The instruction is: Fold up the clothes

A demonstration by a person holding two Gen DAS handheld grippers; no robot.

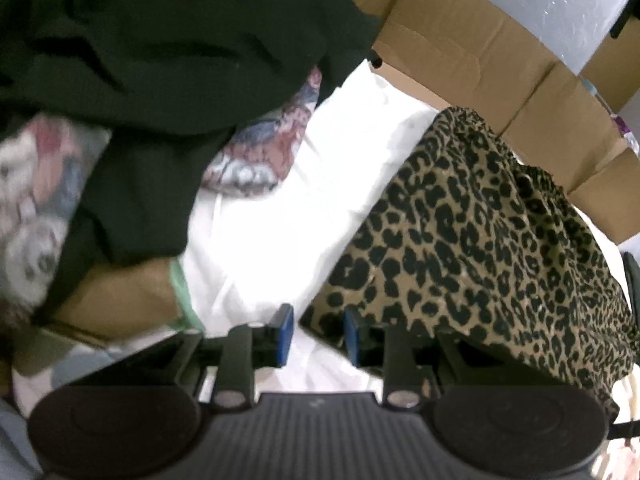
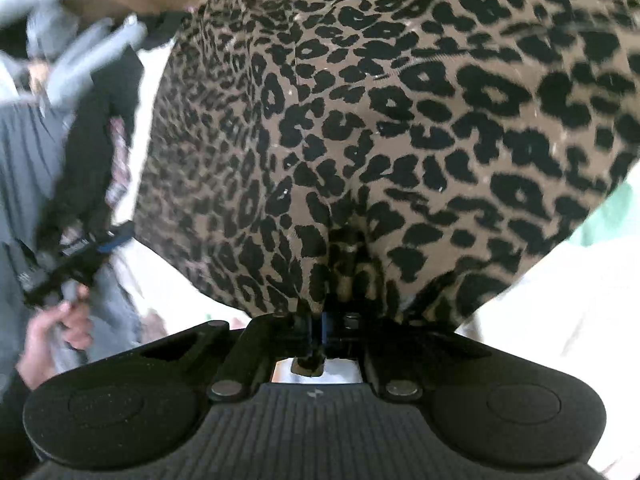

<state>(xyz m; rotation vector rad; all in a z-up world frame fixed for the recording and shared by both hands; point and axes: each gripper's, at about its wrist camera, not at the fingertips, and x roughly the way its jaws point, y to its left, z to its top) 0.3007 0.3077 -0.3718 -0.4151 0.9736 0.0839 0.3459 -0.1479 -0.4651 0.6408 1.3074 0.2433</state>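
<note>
A leopard-print garment [image 2: 380, 120] fills the right wrist view, hanging in folds from my right gripper [image 2: 320, 322], which is shut on a bunched edge of it. In the left wrist view the same leopard-print garment [image 1: 480, 240] drapes down the right side over a white sheet [image 1: 320, 184]. My left gripper [image 1: 319, 338] is open, its blue pads [image 1: 285, 336] apart. The garment's lower corner lies by the right pad and nothing is pinched. In the right wrist view the left gripper [image 2: 116, 236] shows blurred at the left, held by a person's hand [image 2: 52, 328].
A dark green garment [image 1: 160, 60] lies heaped at upper left over floral-print fabric [image 1: 260, 152]. Cardboard boxes [image 1: 460, 40] line the far edge behind the sheet. A green cloth edge [image 1: 182, 292] and a brown box flap [image 1: 116, 300] sit at lower left.
</note>
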